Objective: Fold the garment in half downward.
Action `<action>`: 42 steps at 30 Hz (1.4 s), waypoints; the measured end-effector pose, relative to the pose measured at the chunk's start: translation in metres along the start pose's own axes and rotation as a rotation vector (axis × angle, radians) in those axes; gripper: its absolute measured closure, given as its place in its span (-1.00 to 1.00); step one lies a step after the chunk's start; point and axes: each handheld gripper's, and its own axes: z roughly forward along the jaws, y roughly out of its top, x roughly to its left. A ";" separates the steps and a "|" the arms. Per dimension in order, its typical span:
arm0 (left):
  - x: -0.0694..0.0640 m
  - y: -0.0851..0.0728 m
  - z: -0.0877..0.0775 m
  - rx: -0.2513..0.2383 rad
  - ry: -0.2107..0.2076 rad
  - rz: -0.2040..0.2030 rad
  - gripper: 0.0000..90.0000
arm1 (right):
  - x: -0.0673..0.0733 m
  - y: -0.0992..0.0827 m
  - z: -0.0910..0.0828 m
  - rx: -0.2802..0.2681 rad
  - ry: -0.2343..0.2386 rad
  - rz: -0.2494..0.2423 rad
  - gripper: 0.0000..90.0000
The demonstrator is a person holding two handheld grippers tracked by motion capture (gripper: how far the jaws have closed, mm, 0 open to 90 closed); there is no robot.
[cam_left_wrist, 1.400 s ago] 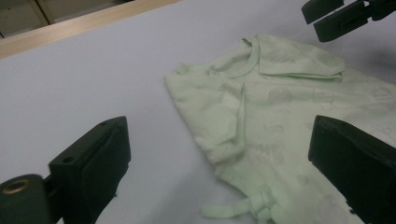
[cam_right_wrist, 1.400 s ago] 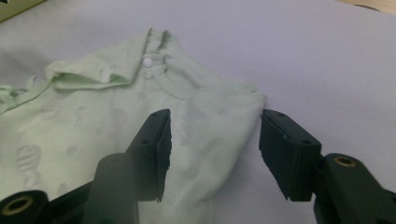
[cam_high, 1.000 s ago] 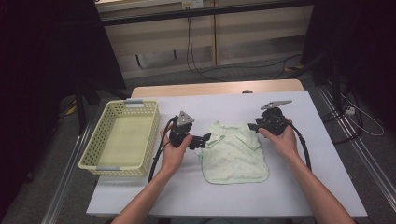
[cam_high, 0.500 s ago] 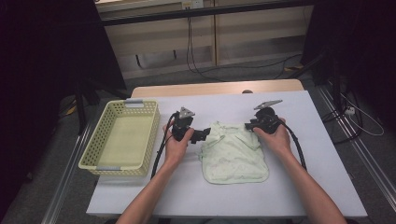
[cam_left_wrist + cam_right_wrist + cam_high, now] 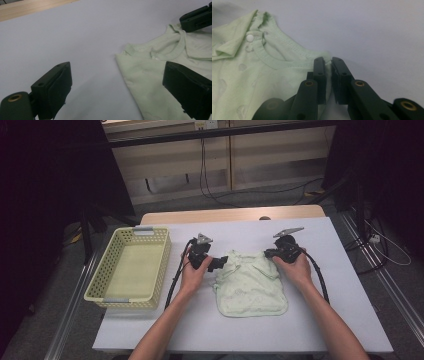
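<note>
Since the earlier frames the left tongs (image 5: 223,263) have slid in toward the upper left corner of the pale green baby shirt (image 5: 251,282), and the jaws of the right tongs (image 5: 329,75) have just been closing, with the cloth of the shirt's shoulder edge between them. In the right gripper view those jaws now stand narrow, pinching a thin fold of fabric just right of the ribbed neckline (image 5: 284,62), below and right of the white snap button (image 5: 250,38).

The shirt lies flat on the white worktop (image 5: 345,285) at centre frame in the high view, neck toward the top of the picture and hem toward the person, so its long axis runs from top to bottom of the frame. A yellow mesh basket (image 5: 107,297) stands well apart at the left.

The left tongs are wide. In the left gripper view one jaw sits at lower left over bare worktop and the other at lower right over the cloth, so the shirt's left shoulder corner (image 5: 128,48) lies ahead, between the two and closer to the right-hand jaw. No pad presses on fabric yet. The left hand (image 5: 192,272) is the nearer to that free corner; the coming move probably calls for a short advance and a close on it, matching the opposite grip.
</note>
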 end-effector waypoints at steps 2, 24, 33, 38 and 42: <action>0.002 0.002 0.003 -0.001 -0.005 -0.023 -0.80 | 0.000 0.000 0.000 -0.002 0.011 0.000 0.93; 0.010 0.009 0.024 0.067 -0.053 -0.088 -0.14 | 0.002 -0.001 0.000 -0.005 0.005 -0.005 0.99; 0.001 0.011 0.033 0.077 -0.071 -0.057 0.20 | 0.002 -0.001 0.000 -0.006 0.007 -0.005 0.99; -0.004 0.011 0.034 0.082 -0.088 -0.033 0.45 | -0.001 -0.002 0.000 -0.015 0.023 0.016 0.99; -0.007 0.010 0.035 0.085 -0.114 -0.045 0.54 | 0.000 -0.002 0.000 -0.014 0.022 0.015 1.00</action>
